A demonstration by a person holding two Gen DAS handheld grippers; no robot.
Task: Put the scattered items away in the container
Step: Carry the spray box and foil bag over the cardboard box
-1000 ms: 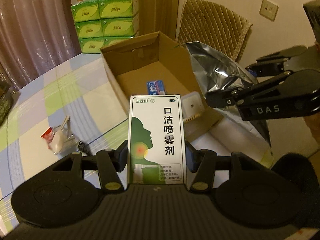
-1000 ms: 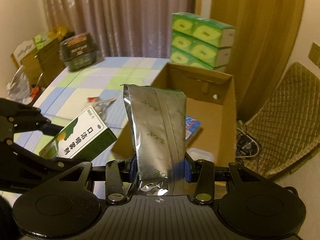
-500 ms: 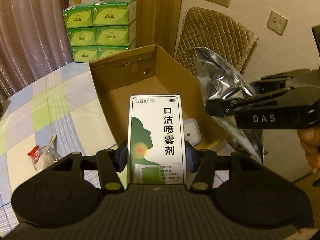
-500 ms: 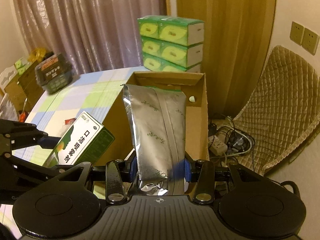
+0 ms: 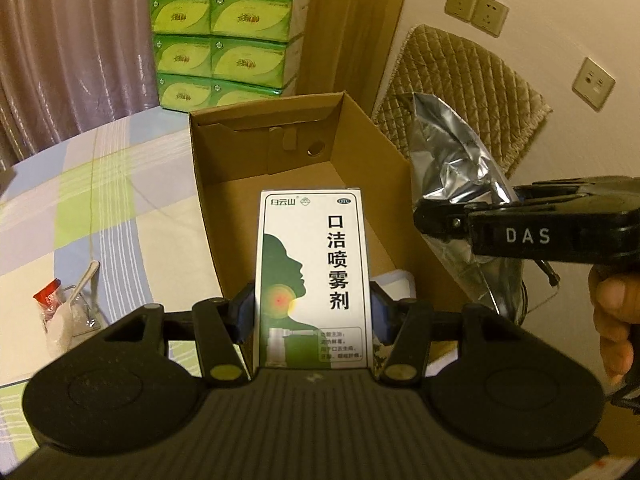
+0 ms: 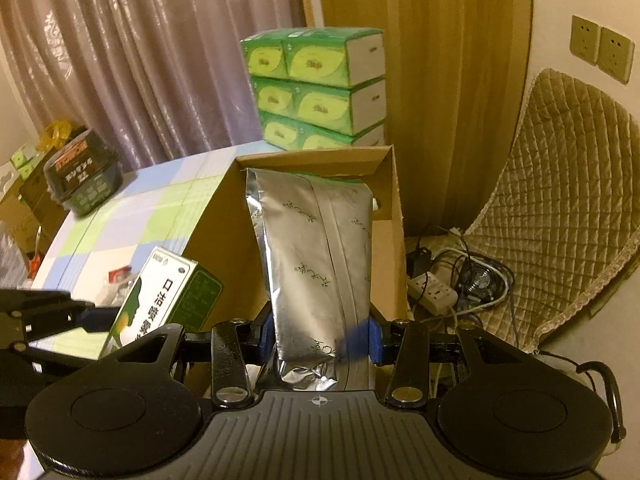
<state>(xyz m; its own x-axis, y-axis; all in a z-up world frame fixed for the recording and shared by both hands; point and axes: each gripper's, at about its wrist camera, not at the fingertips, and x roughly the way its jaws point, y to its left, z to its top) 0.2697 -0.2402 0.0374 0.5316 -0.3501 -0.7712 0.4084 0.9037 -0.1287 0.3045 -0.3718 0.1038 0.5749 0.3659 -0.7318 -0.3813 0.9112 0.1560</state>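
My left gripper (image 5: 312,312) is shut on a white and green spray box (image 5: 314,276) and holds it upright over the near end of the open cardboard box (image 5: 264,148). My right gripper (image 6: 318,334) is shut on a silver foil pouch (image 6: 316,256), held upright just outside the cardboard box's (image 6: 312,160) right wall. The pouch (image 5: 456,176) and the right gripper (image 5: 444,216) show at the right of the left wrist view. The spray box (image 6: 160,296) shows at the left of the right wrist view. A white item (image 5: 394,280) lies inside the cardboard box.
A small clear packet with a red tag (image 5: 64,312) lies on the checked tablecloth (image 5: 80,200). Green tissue packs (image 5: 224,44) are stacked behind the box. A dark tub (image 6: 82,176) stands at the table's far left. A quilted chair (image 6: 560,200) and floor cables (image 6: 448,280) are right.
Both grippers have risen and tilted up with their loads still held. The cardboard box now sits lower and more centred in both views, and the blue item inside it is hidden.
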